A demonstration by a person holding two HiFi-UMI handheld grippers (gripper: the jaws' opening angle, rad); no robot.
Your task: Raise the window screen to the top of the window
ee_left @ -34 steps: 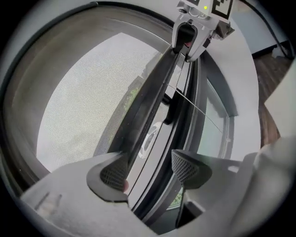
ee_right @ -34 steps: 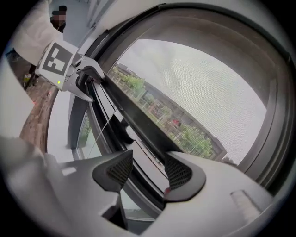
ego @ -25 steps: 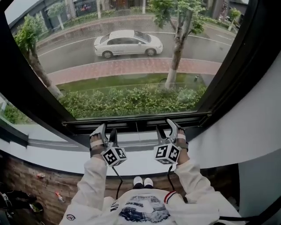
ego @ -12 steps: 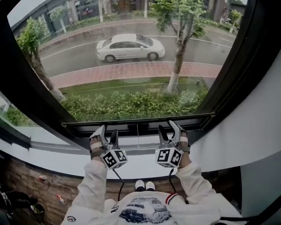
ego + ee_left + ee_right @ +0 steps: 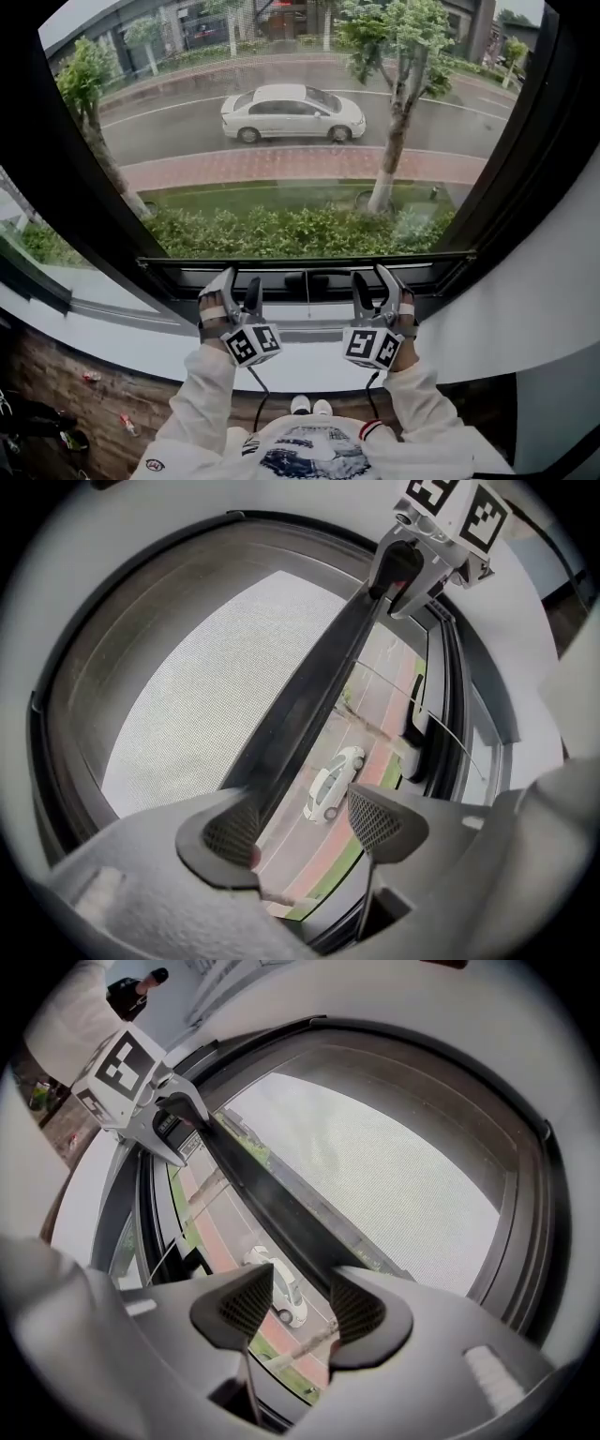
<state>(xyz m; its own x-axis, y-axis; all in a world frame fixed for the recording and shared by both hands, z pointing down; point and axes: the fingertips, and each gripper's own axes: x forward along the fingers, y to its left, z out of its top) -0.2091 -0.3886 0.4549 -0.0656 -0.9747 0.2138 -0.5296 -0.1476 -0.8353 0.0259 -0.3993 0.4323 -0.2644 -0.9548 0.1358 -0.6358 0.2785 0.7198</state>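
Note:
The window screen's black bottom bar (image 5: pixel 309 261) runs across the window low down, with grey mesh (image 5: pixel 216 686) above it. My left gripper (image 5: pixel 239 279) and right gripper (image 5: pixel 372 277) are side by side just under the bar, pointing at it. In the left gripper view the bar (image 5: pixel 319 686) ends behind one jaw of the left gripper (image 5: pixel 300 817); only the street shows in the gap. In the right gripper view the bar (image 5: pixel 272 1208) meets one jaw of the right gripper (image 5: pixel 300 1302) the same way. Its jaws have just been closing slightly, with nothing pinched between them.
The black window frame (image 5: pixel 525 187) slants up on both sides. A white sill (image 5: pixel 122 328) lies below the grippers. A small dark handle (image 5: pixel 309 281) sits under the bar's middle. Outside are a white car (image 5: pixel 292 112), a tree (image 5: pixel 394 141) and a hedge (image 5: pixel 291 230).
Both grippers have risen together with the screen's bottom bar. The strip of open window under the bar has grown.

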